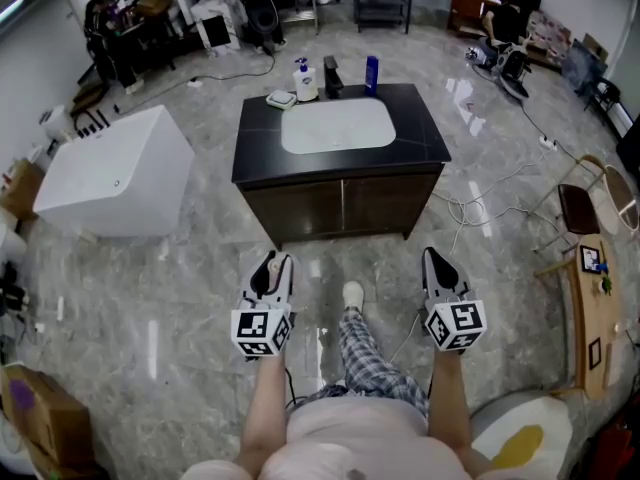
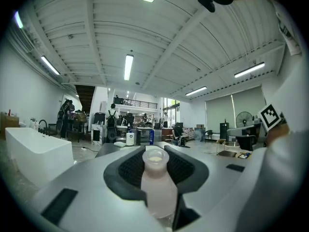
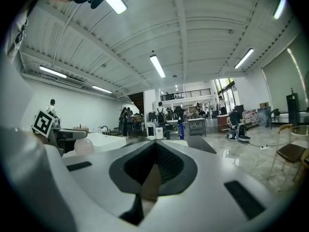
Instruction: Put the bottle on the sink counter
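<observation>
**One bottle, two grippers, counter up ahead**

Left gripper [image 1: 271, 265] is clamped on a single pale pink bottle [image 2: 157, 187], with the neck poking out past the jaw tips. Right gripper [image 1: 437, 260] is squeezed closed with nothing in it. The sink counter [image 1: 420, 138] sits well ahead of both. It carries one white pump bottle [image 1: 305, 81], one blue bottle [image 1: 371, 74], one dark faucet [image 1: 332, 75] and one soap dish [image 1: 281, 99]. The pump bottle's blue label is way too small to read.

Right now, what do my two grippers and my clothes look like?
The left gripper and right gripper match: pale grey tapered shells, black ribbed pads inside the jaws, and a white cube with black square markers at each rear. You wear a light top and checked trousers.
</observation>
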A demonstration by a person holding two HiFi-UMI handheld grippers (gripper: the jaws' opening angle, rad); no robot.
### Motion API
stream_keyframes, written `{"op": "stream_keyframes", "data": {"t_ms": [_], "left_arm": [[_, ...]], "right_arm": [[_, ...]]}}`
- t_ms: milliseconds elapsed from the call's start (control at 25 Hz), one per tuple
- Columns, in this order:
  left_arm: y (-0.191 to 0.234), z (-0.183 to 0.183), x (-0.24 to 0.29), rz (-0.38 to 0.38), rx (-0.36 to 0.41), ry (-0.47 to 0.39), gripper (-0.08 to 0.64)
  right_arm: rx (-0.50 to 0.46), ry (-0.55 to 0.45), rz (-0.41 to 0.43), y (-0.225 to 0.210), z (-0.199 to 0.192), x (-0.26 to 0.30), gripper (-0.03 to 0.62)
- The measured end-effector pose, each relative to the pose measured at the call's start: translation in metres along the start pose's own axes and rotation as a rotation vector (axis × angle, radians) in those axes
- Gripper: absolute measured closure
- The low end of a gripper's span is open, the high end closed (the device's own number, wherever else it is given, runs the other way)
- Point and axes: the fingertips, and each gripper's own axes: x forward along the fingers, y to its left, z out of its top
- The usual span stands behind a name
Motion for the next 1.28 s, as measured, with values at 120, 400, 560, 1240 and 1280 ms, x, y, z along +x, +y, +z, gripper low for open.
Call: {"op": "stream_keyframes", "data": {"t_ms": [120,400,560,1240,1280], "left_arm": [[0.011,-0.002,0.033,0.005,0.001,-0.004,0.423],[0.055,0.0,0.164,0.015,0.026,-0.04,0.423],[0.083,0.017,0.247,0.033,0.018,-0.034,0.423],[0.161,0.056,0.435,0.146,0.007,0.0,0.423],[0.161,0.059,0.439,0.148,0.013,-0.003,0.423]], "right_arm": [[-0.001,-0.004,0.009,-0.013,0.0,0.035,0.577],[0.011,-0.067,0.055,-0.062,0.006,0.178,0.577],[0.002,-0.058,0.104,-0.089,0.031,0.272,0.577],[0.032,0.025,0.216,-0.159,0.06,0.497,0.577],[0.036,0.029,0.219,-0.161,0.059,0.502,0.577]]}}
